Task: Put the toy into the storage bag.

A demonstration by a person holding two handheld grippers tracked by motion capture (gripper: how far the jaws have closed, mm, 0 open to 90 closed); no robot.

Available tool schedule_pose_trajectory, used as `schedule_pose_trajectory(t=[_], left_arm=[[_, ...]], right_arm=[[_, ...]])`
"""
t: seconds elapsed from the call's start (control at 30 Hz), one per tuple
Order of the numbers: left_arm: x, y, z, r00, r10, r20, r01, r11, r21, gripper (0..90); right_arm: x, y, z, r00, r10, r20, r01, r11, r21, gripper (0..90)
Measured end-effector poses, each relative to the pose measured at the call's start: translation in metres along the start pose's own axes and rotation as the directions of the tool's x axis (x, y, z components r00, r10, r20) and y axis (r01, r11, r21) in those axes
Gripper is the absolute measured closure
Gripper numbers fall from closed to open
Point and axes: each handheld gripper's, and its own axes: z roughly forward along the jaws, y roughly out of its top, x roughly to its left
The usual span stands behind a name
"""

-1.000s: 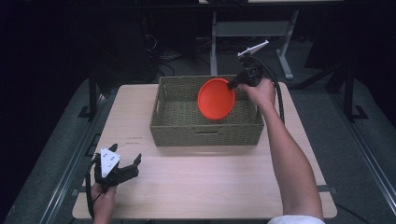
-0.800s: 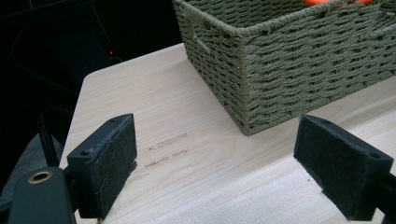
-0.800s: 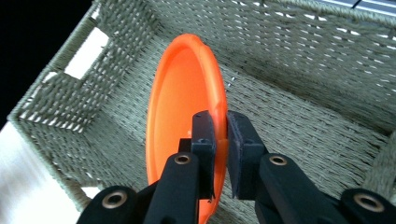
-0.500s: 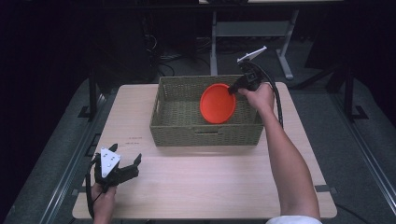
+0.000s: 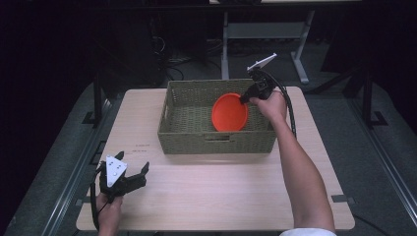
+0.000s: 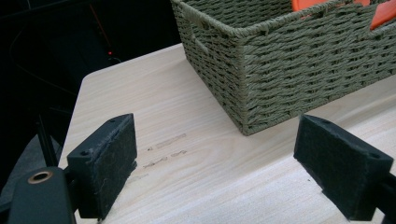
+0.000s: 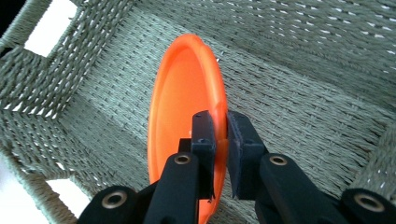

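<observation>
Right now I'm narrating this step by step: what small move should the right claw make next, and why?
Probably lower it a little further. The right claw is shut on the rim of the orange plate, held tilted on edge inside the woven basket, apparently not yet resting flat on its floor.

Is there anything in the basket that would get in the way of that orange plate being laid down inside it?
Nothing visible does. The right gripper pinches the orange plate by its rim, on edge inside the woven basket. The basket floor that shows around it is bare weave; part of it is hidden behind the plate.
</observation>
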Motion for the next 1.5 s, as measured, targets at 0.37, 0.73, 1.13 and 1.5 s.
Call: schedule_pose_trajectory(t=[0.37, 0.73, 1.13, 1.5], left_arm=[[0.000, 0.000, 0.000, 1.0000, 0.001, 0.001, -0.001, 1.0000, 0.000, 12.7], [0.000, 0.000, 0.000, 1.0000, -0.002, 0.001, 0.002, 1.0000, -0.003, 12.7], [-0.001, 0.000, 0.000, 1.0000, 0.002, 0.004, -0.002, 1.0000, 0.002, 12.7], [-0.001, 0.000, 0.000, 1.0000, 0.002, 0.003, -0.002, 1.0000, 0.002, 12.7]], right_arm=[[-0.005, -0.005, 0.007, 0.9999, 0.007, 0.013, -0.007, 0.999, 0.032, 81.5], [-0.003, -0.005, 0.019, 0.9993, -0.014, 0.035, 0.011, 0.997, 0.074, 81.4], [-0.006, -0.008, 0.020, 0.9990, 0.000, 0.044, -0.004, 0.995, 0.095, 80.6], [-0.007, -0.009, 0.017, 0.9979, -0.004, 0.064, -0.002, 0.995, 0.098, 75.1]])
